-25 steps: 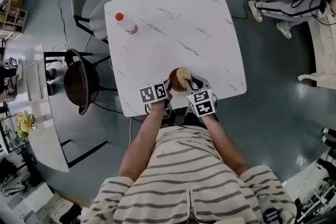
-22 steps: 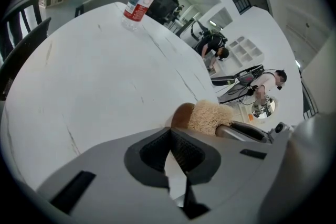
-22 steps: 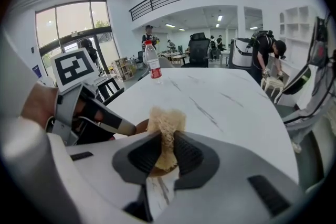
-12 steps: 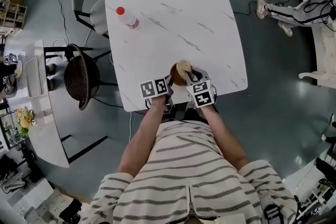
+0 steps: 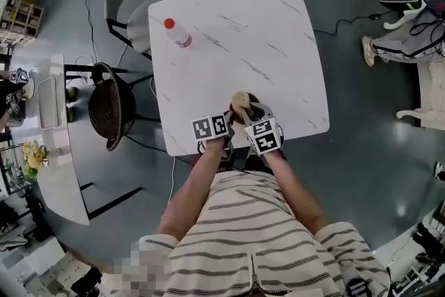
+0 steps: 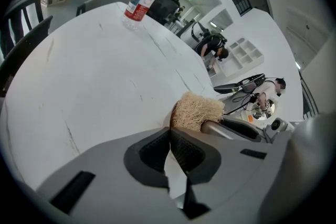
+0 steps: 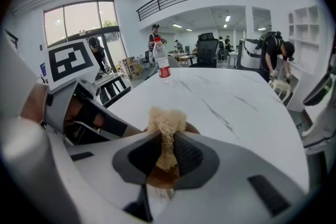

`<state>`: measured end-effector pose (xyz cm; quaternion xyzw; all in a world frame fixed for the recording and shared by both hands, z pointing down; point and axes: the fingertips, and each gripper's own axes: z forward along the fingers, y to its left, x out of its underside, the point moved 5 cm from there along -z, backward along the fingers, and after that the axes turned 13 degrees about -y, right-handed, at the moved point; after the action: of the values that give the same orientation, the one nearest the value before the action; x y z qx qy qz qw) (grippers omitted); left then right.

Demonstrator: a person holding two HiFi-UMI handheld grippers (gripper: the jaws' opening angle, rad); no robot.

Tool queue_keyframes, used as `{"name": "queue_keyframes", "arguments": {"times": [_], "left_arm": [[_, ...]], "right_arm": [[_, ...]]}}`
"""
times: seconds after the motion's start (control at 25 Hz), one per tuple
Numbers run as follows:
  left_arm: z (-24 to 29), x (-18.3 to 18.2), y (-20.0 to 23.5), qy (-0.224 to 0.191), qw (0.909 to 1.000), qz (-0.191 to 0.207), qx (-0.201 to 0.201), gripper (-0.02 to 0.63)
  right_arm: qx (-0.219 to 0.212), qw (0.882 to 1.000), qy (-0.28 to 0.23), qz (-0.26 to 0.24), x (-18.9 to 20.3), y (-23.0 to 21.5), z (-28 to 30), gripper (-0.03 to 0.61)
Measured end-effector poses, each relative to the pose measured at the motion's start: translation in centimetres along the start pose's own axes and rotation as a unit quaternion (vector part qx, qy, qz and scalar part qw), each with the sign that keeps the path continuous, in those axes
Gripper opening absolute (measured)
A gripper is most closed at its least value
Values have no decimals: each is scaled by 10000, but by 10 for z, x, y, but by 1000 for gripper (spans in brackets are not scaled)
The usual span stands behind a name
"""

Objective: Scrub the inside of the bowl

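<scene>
In the head view the bowl point(image 5: 251, 101) is small, brown and round. It stands on the white marbled table point(image 5: 236, 31), near the edge closest to the person. A pale, fibrous scrubber point(image 5: 240, 100) sits in it and covers most of the inside. The left gripper point(image 5: 227, 119) meets the bowl from the left and the right gripper point(image 5: 249, 116) from the right. Their marker cubes hide the near rim of the bowl. A bottle point(image 5: 179, 33) with a red cap stands well apart, by the far left corner.

In the left gripper view the jaws of the left gripper point(image 6: 170, 131) are pressed almost together. Only a thin brown edge shows between their tips, and it seems to be the rim of the bowl. The rest of the bowl is hidden behind the grey gripper body. The scrubber point(image 6: 197, 113) rises just behind the jaws as a rough, straw-coloured tuft.

In the right gripper view the right gripper point(image 7: 167, 147) has its jaws closed on the scrubber point(image 7: 165, 123), which is squeezed narrow between the ribbed pads and spreads out above them. Under the pads a part of the bowl's point(image 7: 160, 178) glossy brown inside shows. Its outer wall and base are cut off by the jaws. The scrubber hangs down into the bowl, but I cannot tell if it touches the bottom.
</scene>
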<state>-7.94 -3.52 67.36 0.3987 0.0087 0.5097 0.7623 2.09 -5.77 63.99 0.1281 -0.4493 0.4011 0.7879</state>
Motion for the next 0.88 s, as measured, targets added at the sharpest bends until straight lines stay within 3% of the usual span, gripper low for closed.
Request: {"name": "queue_keyframes", "arguments": {"times": [0.48,0.88], "left_arm": [[0,-1,5,-112,9999,-94,4,8],[0,-5,6,-168,9999,-36,-7,8]], "right_arm": [[-362,9991,232,9,6,8,-10,78],[-231,9987,418,-166,5,2,-17,78]]}}
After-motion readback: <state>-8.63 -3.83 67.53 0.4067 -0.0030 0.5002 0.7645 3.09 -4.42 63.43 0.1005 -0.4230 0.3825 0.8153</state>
